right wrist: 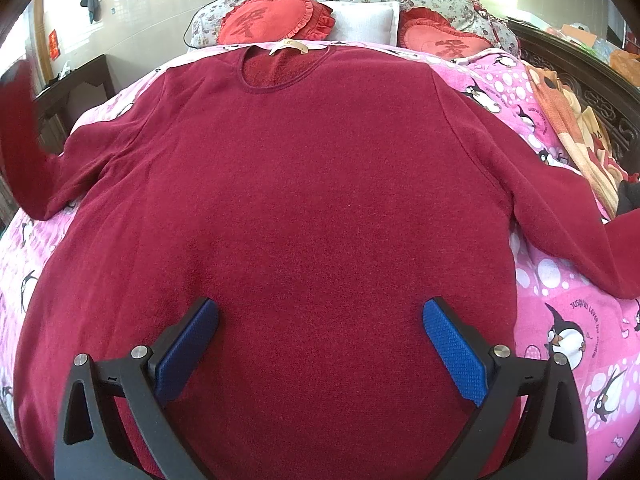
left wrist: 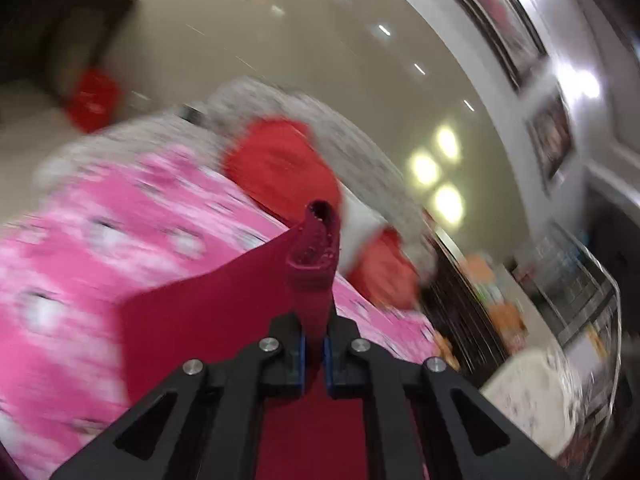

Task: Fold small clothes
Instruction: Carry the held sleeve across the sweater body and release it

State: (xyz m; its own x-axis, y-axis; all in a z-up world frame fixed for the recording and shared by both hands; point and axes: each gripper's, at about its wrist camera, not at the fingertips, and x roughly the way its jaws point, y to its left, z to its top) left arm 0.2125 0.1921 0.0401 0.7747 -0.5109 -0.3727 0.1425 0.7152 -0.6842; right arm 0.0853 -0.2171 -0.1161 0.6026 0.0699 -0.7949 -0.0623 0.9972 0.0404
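Dark red fleece long-sleeved top (right wrist: 312,208) lies flat across the frame's centre on a pink penguin-print bedspread (right wrist: 568,320). Left gripper (left wrist: 315,356) pinches its sleeve cuff (left wrist: 314,248), lifted at lower centre; a hasty pull could drag the body askew. Right gripper (right wrist: 320,332) hovers spread apart, empty.

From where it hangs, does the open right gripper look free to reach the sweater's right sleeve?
Probably yes. The right gripper hovers open over the sweater, and the right sleeve lies flat and uncovered on the pink bedspread, with nothing between them.
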